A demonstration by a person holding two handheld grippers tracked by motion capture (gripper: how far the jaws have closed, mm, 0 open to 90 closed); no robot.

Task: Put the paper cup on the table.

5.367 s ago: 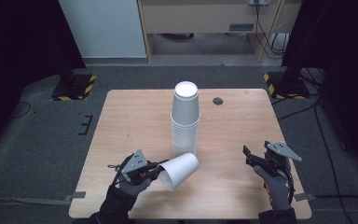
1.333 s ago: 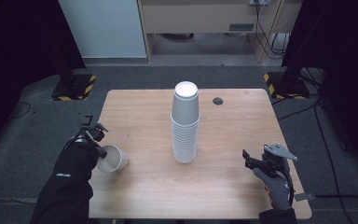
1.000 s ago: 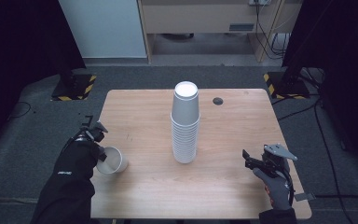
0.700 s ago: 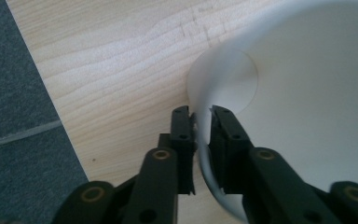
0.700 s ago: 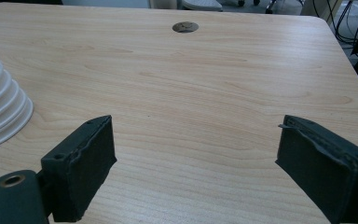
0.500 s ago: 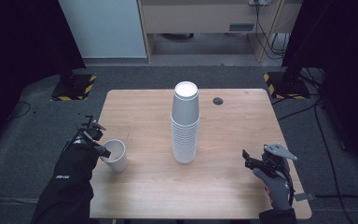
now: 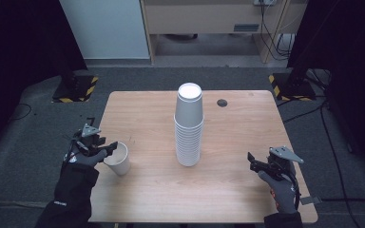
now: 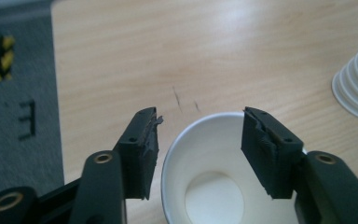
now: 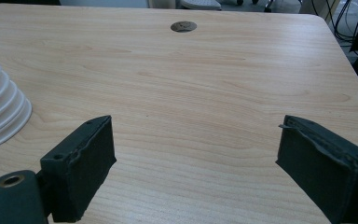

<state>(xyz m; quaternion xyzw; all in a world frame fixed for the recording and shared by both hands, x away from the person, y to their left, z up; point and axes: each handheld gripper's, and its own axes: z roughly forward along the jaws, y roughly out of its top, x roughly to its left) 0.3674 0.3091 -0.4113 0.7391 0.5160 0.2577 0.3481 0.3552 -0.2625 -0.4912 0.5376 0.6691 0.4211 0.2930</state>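
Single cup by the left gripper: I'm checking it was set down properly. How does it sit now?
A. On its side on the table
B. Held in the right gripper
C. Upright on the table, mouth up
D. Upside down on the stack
C: the cup stands upright on the table, its open mouth showing in the left gripper view.

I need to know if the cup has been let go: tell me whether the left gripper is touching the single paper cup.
Cannot tell. In the left gripper view the left gripper stands open astride the paper cup; its jaws overlap the rim, hiding any gap or contact.
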